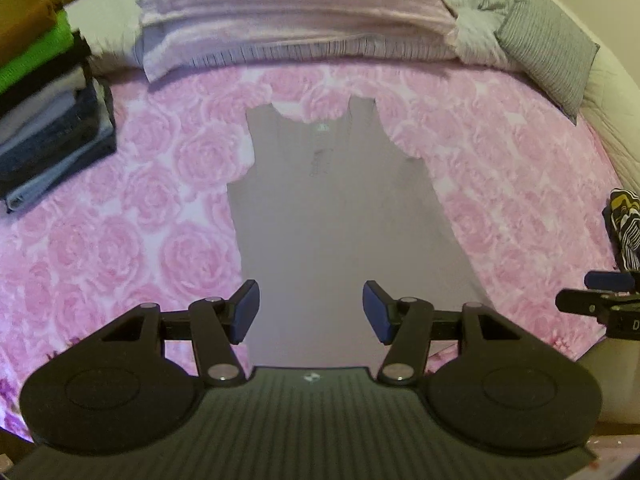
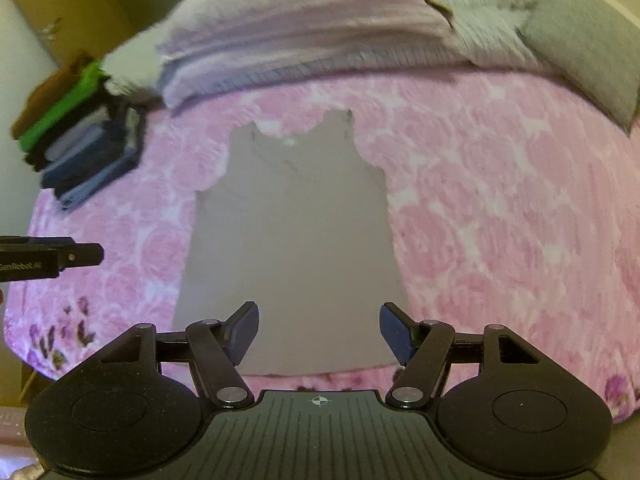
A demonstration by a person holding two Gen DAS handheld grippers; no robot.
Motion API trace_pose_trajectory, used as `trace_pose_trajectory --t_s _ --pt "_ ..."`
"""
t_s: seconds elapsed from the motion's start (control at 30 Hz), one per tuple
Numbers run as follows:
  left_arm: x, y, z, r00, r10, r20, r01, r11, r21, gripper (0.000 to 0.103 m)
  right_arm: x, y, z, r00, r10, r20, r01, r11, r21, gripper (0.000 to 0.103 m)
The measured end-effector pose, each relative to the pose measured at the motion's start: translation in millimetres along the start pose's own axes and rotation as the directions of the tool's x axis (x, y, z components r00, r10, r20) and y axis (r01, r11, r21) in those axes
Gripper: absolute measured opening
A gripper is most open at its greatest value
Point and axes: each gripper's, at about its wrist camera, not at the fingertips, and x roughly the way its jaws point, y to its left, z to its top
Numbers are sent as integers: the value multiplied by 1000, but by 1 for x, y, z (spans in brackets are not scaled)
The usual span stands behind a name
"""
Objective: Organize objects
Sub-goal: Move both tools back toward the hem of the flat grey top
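Note:
A grey sleeveless top (image 1: 340,208) lies flat on the pink rose-patterned bed cover (image 1: 120,220), straps pointing away from me. My left gripper (image 1: 310,310) is open and empty above the top's near hem. My right gripper (image 2: 318,332) is open and empty over the same hem of the top (image 2: 292,232). The right gripper's edge shows at the far right of the left wrist view (image 1: 600,300). The left gripper's edge shows at the left of the right wrist view (image 2: 52,258).
A stack of folded clothes (image 1: 48,128), (image 2: 84,152) stands at the bed's left. Folded pink and grey blankets (image 1: 296,20) lie along the far side. A grey striped pillow (image 1: 552,48) lies at the far right. A dark patterned cloth (image 1: 626,232) sits at the right edge.

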Motion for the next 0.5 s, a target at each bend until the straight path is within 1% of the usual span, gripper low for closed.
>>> trace_pose_trajectory --t_s 0.13,0.23,0.37,0.5 --pt "31 16 1 999 -10 -51 9 1000 -17 53 28 -8 4 998 -16 -65 17 1000 15 64" --pt "50 26 2 997 -8 -72 6 999 -31 53 48 -14 9 995 -26 -91 26 1000 3 64" --pt "74 41 4 997 1 -75 -5 998 -62 53 77 -19 24 996 -18 -90 15 999 -30 64" --pt "106 57 12 997 15 -72 -20 998 -61 53 115 -25 43 996 -4 -89 -3 996 -87 64"
